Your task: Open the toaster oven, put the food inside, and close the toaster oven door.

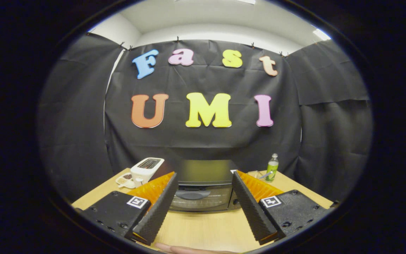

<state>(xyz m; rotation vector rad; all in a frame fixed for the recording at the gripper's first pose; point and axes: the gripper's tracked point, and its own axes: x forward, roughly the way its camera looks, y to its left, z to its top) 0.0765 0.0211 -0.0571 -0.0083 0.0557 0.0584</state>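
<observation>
black cloth walls close off the booth on three sides, with a pale ceiling above them and a light wooden table [203, 229] below, seen from the gripper view.

toaster oven [203, 185] sits on the table just ahead of the fingers, framed in the gap between them. dark body, flat dark top, glass door facing the fingers. door is shut and upright, with a curved handle [192, 194] across its upper part. a knob panel seems to sit on the oven's right end, partly hidden behind the right finger, too small to tell more.

gripper [204, 187] has its fingers spread wide apart, holding nothing, not touching the oven. bare tabletop shows between them. each finger's base carries a small square black-and-white marker.

beyond the left finger, beside the oven's left side, a white pop-up toaster [147, 168] stands upright, slots on top. just left of the toaster, a small white tray [124, 180] with some brownish bits in it, cannot tell what food.

beyond the right finger, near the table's back right corner, a green plastic bottle [272, 167] stands upright with a pale cap. a clear glass-like item [256, 174] sits just left of the bottle, blurry, cannot tell what it is.

part of a person's hand [189, 249] shows at the near edge, below the fingers.
</observation>
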